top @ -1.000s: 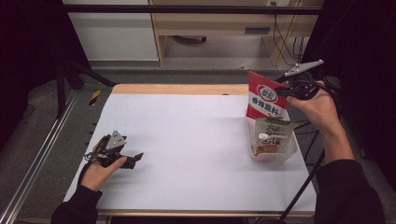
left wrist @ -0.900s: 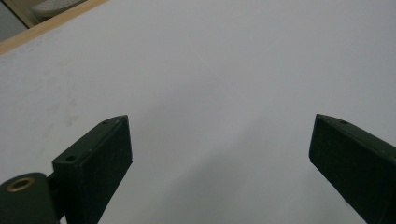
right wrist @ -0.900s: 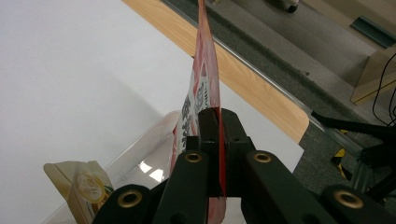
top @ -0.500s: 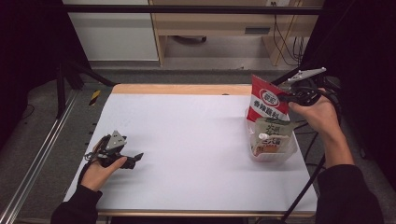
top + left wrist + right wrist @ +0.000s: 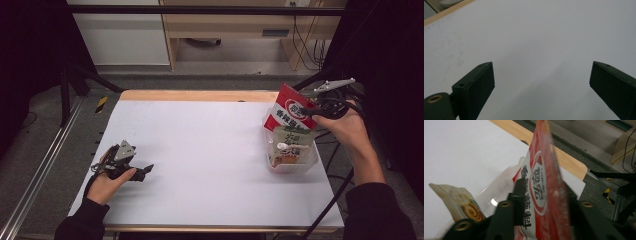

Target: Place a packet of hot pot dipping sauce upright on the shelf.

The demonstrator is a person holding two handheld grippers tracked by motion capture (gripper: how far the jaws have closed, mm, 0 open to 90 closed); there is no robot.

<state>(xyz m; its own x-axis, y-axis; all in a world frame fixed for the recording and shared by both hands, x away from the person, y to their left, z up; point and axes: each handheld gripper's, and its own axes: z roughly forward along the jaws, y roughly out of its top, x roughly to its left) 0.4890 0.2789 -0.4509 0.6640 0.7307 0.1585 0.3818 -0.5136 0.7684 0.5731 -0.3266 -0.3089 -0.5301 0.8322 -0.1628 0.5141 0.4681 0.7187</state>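
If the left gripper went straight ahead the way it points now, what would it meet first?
Probably nothing soon: the left gripper, jaws open, points across bare white table. The far wooden edge sits off to the side; depth is unclear.

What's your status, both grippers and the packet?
Left gripper open, resting on table. Right gripper shut on red packet, above clear tray. Nothing in the way.

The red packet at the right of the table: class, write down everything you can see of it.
The red packet is a flat, glossy pouch with a white oval logo and dark Chinese characters. It stands nearly upright, its lower end in a clear plastic tub beside a paler pouch. The right claw is shut on its upper part.
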